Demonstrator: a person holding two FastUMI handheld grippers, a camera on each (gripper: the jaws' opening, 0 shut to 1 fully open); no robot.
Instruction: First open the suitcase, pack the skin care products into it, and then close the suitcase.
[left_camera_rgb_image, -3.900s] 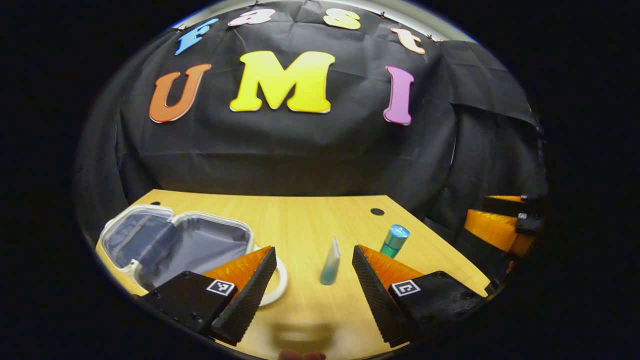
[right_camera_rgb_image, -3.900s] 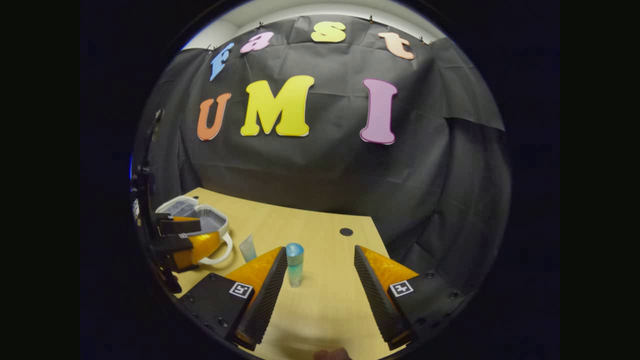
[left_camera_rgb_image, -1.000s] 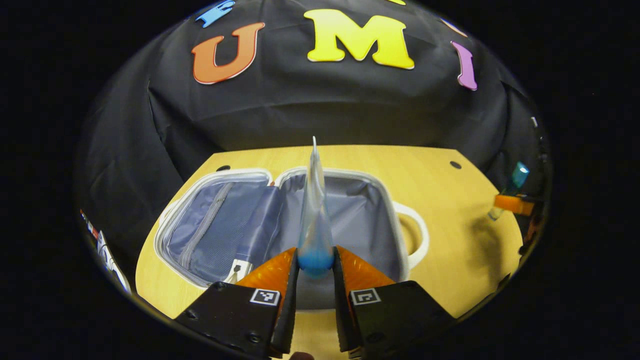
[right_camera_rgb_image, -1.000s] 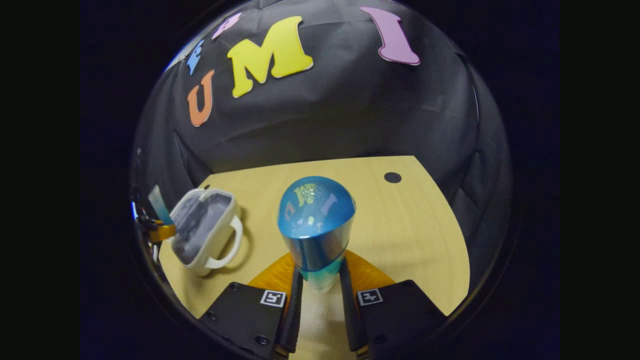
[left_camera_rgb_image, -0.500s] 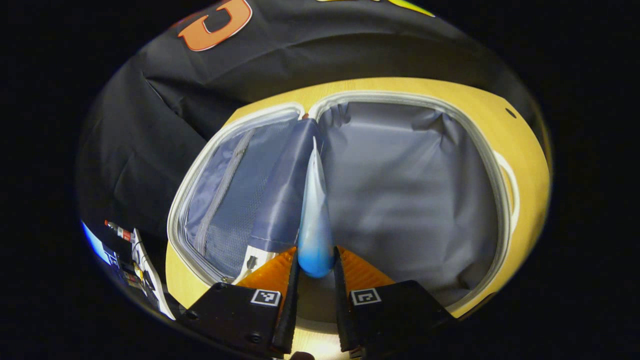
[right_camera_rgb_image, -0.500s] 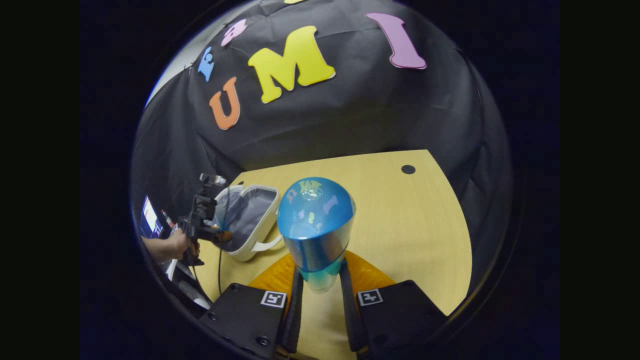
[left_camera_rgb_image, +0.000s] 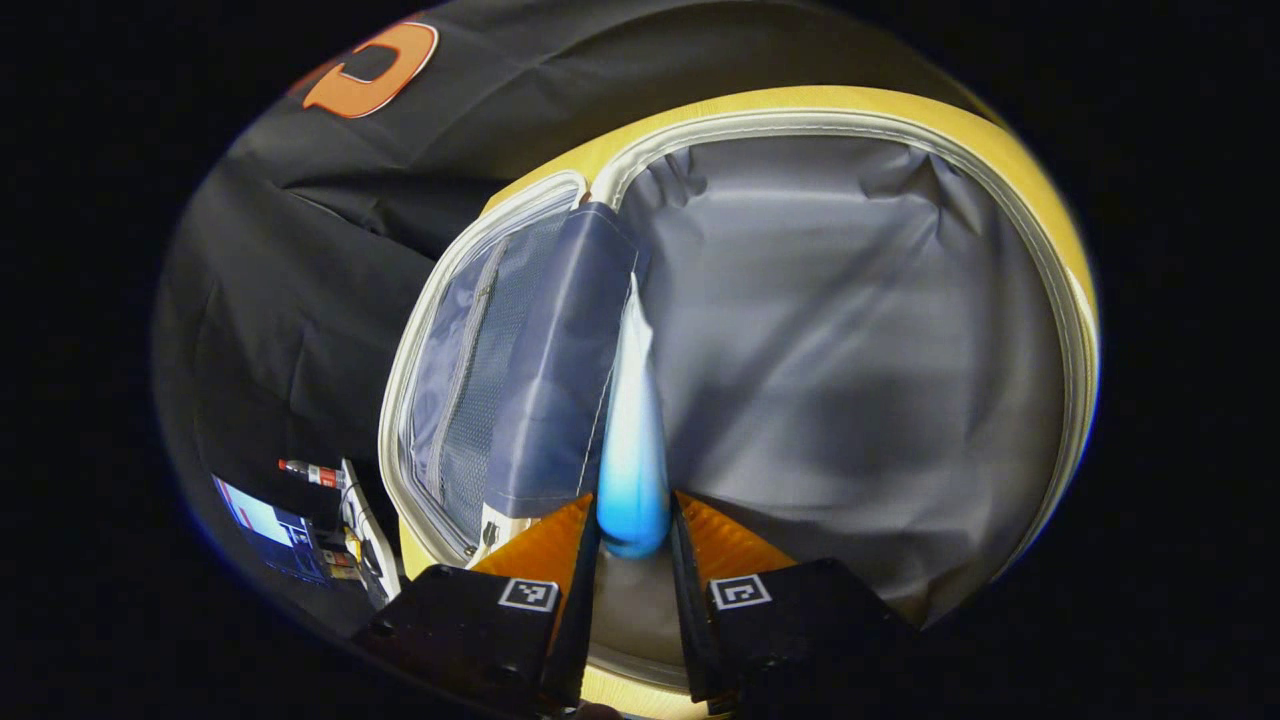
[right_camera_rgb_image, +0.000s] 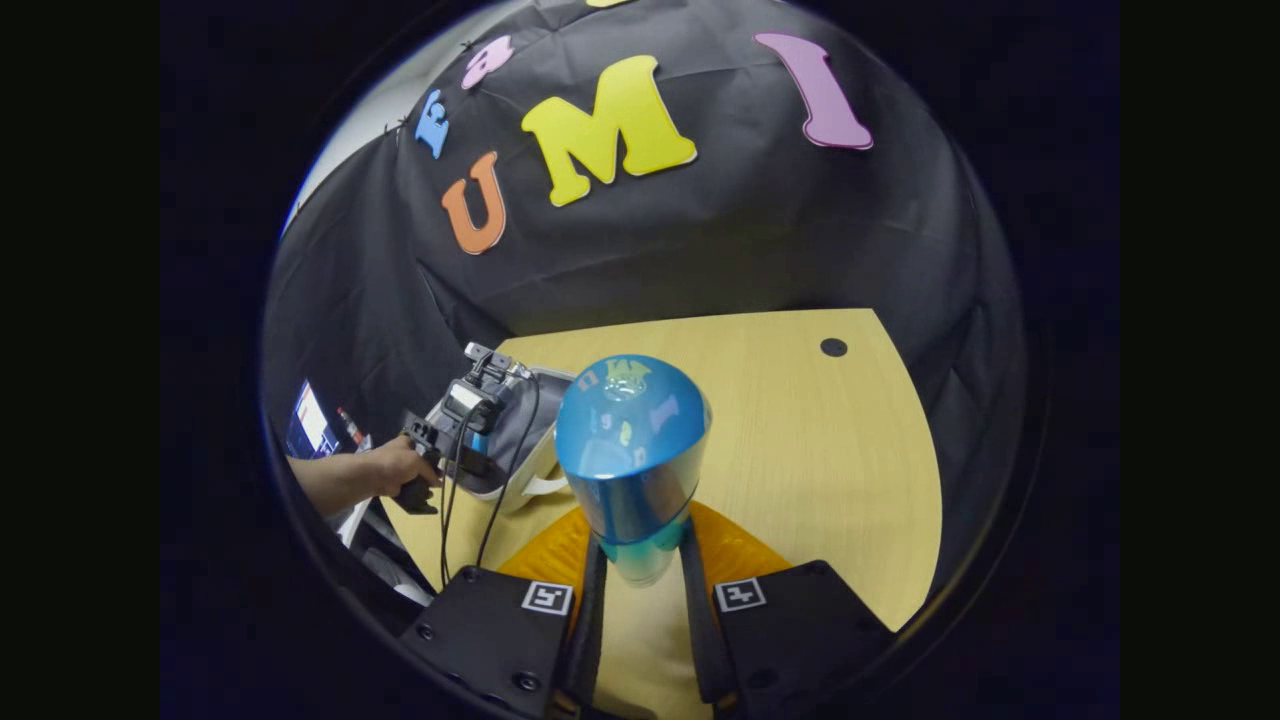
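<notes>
Both grippers held products: the left gripper (left_camera_rgb_image: 633, 560) pinched a tube (left_camera_rgb_image: 630, 440) by its blue end, over the grey lining of the open suitcase (left_camera_rgb_image: 850, 330), while the right gripper (right_camera_rgb_image: 640, 600) squeezed a blue-capped bottle (right_camera_rgb_image: 632, 450) above the table (right_camera_rgb_image: 830, 450), the suitcase lying off to its left.

dim booth, sharp focus, strong fisheye bending at edges

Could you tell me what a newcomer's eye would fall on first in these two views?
Probably the blue-capped bottle, clamped upright in the right gripper above the wooden table. Next, the pale blue tube gripped by the left gripper, pointing into the open suitcase with its grey lining.
</notes>
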